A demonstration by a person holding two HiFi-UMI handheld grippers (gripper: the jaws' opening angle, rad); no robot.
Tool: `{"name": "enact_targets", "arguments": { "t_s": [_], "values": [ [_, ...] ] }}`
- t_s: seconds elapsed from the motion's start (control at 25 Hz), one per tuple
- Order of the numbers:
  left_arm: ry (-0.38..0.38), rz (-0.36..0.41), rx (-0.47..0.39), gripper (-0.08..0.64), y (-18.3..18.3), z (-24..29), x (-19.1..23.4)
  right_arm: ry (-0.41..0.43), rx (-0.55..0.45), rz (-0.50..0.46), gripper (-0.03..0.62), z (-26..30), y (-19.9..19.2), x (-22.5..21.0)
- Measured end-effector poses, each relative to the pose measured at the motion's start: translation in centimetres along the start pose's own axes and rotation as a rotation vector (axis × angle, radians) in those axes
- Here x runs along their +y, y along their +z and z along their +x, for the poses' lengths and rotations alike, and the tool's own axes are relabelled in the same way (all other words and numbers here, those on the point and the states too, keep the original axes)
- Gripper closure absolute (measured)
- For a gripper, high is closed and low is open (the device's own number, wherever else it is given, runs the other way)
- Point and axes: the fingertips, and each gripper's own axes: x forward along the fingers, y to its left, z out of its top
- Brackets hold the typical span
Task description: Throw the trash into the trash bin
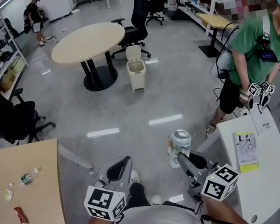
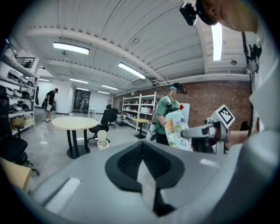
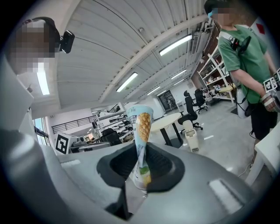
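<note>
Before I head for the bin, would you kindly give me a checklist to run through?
1. Right gripper shut on the snack packet: ok.
2. Left gripper shut, nothing in it: ok.
3. Trash bin lid looks raised: ok.
4. Floor toward the bin shows no obstacle: ok.
5. Person in green stands right of that path: ok.
6. Leftover trash lies on the wooden table: not ok.

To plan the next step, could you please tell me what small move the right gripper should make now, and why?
Probably carry the load forward toward the bin without loosening the grip. The right gripper is shut on a snack packet, and the bin stands well ahead of it beside the round table, with its lid apparently up, so nothing can be dropped in from here.
</note>
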Motion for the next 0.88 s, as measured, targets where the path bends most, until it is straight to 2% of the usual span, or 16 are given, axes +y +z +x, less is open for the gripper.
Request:
{"name": "enact_targets", "arguments": {
  "t_s": [0.24, 0.48, 0.88],
  "values": [
    [-0.013, -0.005, 0.008, 0.552, 0.4, 1.3, 0.5, -0.019, 0.003, 0.026, 0.532, 0.7, -0.1, -1.2],
    [0.009, -0.031, 0.0, 0.552, 1.1, 3.0, 2.3, -0.038, -0.001, 0.027, 0.532, 1.2, 0.5, -2.6],
    [-0.028, -0.049, 0.036, 0.552, 0.5, 5.4, 3.7, -0.061, 0.035, 0.052, 0.532, 3.6, 0.3, -4.2]
  ]
}}
